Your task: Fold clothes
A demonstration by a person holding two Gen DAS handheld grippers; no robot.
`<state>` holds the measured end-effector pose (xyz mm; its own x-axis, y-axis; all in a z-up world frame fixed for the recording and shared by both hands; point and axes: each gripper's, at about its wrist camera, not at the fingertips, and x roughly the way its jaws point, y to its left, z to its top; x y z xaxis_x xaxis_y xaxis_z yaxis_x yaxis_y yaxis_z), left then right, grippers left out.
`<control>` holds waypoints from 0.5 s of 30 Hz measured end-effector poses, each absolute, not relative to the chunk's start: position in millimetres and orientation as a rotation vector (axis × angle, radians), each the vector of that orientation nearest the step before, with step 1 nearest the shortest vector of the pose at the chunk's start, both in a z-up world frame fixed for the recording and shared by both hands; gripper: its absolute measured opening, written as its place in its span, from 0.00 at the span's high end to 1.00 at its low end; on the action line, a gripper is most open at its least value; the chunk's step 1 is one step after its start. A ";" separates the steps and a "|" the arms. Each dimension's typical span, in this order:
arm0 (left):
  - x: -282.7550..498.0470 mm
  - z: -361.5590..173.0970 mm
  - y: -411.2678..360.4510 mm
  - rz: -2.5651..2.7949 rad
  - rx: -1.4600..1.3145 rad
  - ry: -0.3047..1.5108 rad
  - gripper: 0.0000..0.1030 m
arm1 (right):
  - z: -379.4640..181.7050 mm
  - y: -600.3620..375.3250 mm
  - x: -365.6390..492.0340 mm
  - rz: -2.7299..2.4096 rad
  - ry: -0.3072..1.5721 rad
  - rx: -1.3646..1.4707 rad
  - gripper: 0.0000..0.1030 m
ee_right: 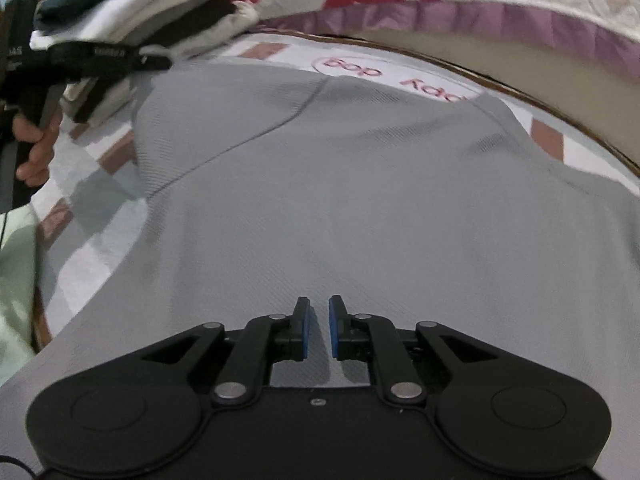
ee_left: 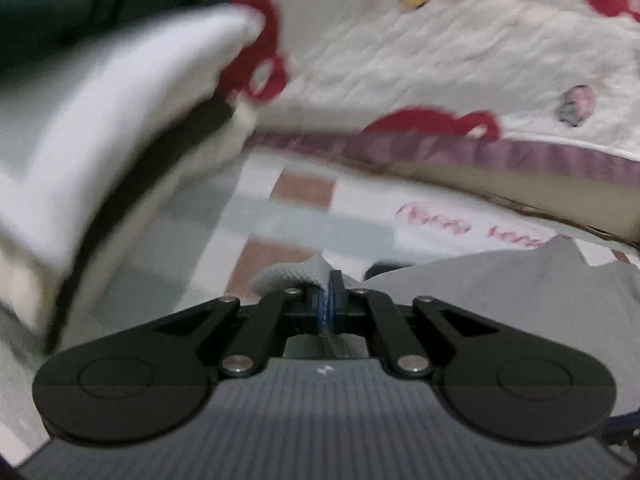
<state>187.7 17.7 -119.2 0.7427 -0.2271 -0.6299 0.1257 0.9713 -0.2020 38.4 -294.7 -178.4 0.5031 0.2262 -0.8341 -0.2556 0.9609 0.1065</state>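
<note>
A grey knit garment point(ee_right: 340, 200) lies spread flat on a checked sheet point(ee_right: 92, 200). In the right wrist view my right gripper point(ee_right: 319, 308) hovers just over its near part. The jaws stand a little apart and the blue pads point(ee_right: 305, 332) hold nothing. In the left wrist view my left gripper point(ee_left: 330, 280) is shut on a rolled-up edge of the grey garment point(ee_left: 288, 276). The rest of the cloth point(ee_left: 480, 280) trails off to the right.
A stack of folded clothes point(ee_right: 140, 12), white, beige and dark green, sits at the far left and shows blurred in the left view point(ee_left: 100, 120). Behind lies a white quilt point(ee_left: 440, 60) with red shapes and a purple border point(ee_left: 520, 152). A hand point(ee_right: 34, 148) grips a black handle at the left.
</note>
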 end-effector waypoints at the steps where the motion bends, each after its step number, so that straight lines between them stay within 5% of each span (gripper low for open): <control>1: 190.4 -123.3 22.9 -0.183 -0.166 0.718 0.98 | -179.9 -294.5 39.4 0.286 1.000 -0.020 0.87; 8: 188.4 -127.0 11.2 -0.173 -0.083 0.687 0.98 | -176.8 -303.9 34.5 0.254 0.979 0.011 0.73; 15: 181.2 -101.4 10.3 -0.247 -0.108 0.630 0.98 | -154.4 -432.8 3.3 -0.137 0.876 0.287 0.64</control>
<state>181.2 10.3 -101.4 0.7800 -0.2610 -0.5688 0.1957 0.9650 -0.1745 3.3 -432.8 -154.4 0.6349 -0.0011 -0.7726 0.2347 0.9530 0.1915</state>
